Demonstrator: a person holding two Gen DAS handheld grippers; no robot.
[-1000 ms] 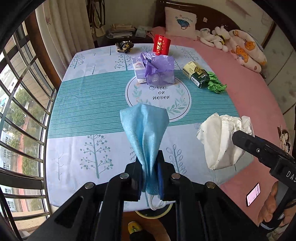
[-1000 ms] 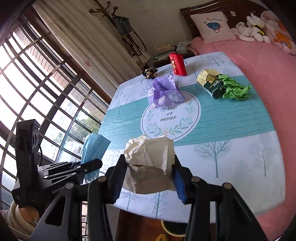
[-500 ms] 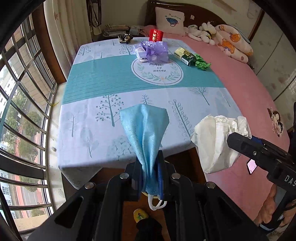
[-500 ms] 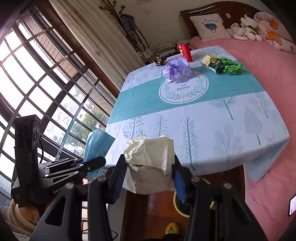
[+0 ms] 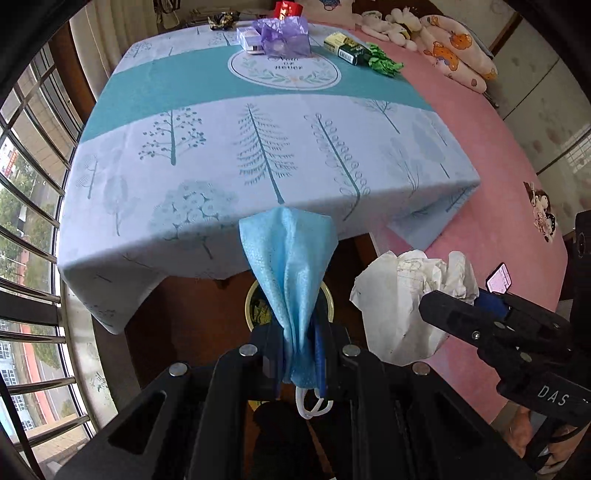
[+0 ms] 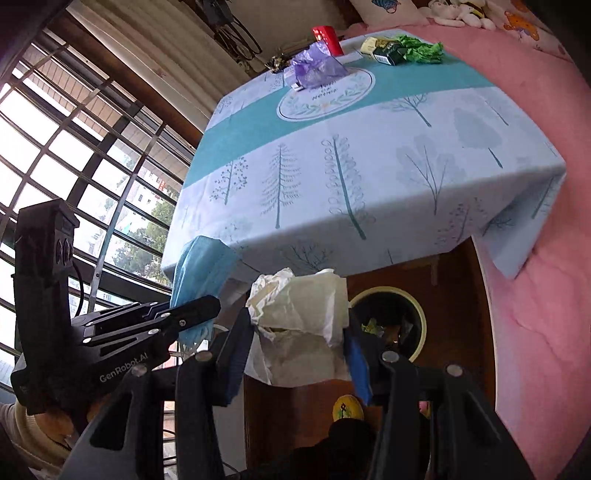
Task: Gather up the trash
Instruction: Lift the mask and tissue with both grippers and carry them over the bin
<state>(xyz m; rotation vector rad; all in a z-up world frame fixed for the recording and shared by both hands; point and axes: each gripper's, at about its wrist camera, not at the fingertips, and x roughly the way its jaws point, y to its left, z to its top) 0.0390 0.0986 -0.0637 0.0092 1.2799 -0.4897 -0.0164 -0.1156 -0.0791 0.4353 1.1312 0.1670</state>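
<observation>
A blue face mask (image 5: 290, 273) is pinched tight in the left claw (image 5: 298, 354), held off the near edge of the counter (image 5: 258, 155) above a round yellow-rimmed bin (image 6: 388, 325) on the floor. Beside it, the right claw (image 6: 295, 350) grips a crumpled white paper bag (image 6: 303, 325). Far back on the counter lie a purple bag (image 5: 284, 35), a green wrapper (image 5: 384, 64) and a red packet (image 6: 327, 38).

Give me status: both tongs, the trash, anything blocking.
Left tongs shut on blue face mask. Right tongs clamp crumpled white paper. Bin on floor below table edge, nothing blocking.
</observation>
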